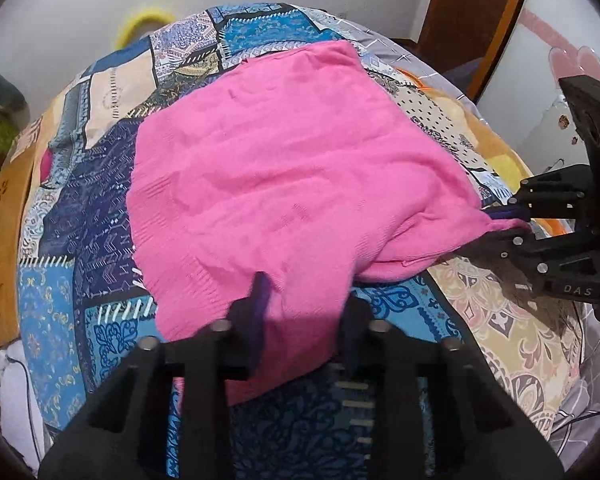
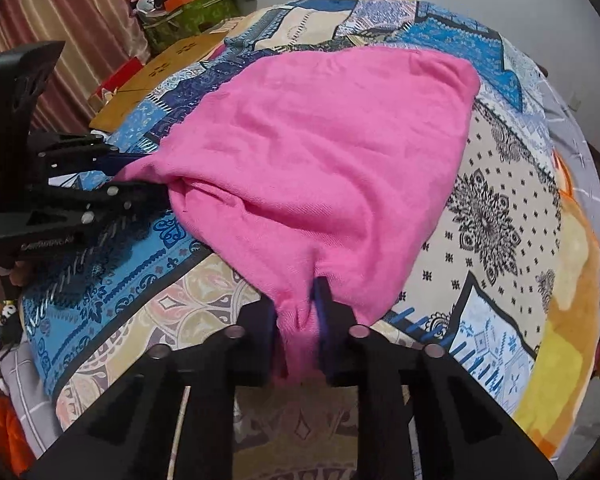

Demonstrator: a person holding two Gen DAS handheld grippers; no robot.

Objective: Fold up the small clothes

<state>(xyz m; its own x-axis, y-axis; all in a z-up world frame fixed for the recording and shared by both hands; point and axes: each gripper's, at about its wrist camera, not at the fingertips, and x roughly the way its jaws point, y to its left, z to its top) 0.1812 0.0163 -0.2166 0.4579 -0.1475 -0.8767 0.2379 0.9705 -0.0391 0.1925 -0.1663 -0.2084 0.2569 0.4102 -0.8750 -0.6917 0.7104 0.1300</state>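
Note:
A pink knitted garment (image 1: pixel 292 160) lies spread flat on a patchwork bedspread (image 1: pixel 80 220). In the left wrist view my left gripper (image 1: pixel 306 312) holds the garment's near edge, with pink cloth filling the space between its blue-padded fingers. My right gripper (image 1: pixel 512 222) pinches the garment's corner at the right. In the right wrist view the pink garment (image 2: pixel 332 140) bunches into folds between the pads of my right gripper (image 2: pixel 298 316), which is shut on it. At the left of that view my left gripper (image 2: pixel 156 176) clamps the other near corner.
The bedspread (image 2: pixel 500 200) fills most of both views. A brown board (image 1: pixel 4 220) lies along the bed's left side, with a green box (image 2: pixel 188 16) and clutter beyond. A wooden door frame (image 1: pixel 480 20) stands at the back right, and a curtain (image 2: pixel 60 20) at the back left.

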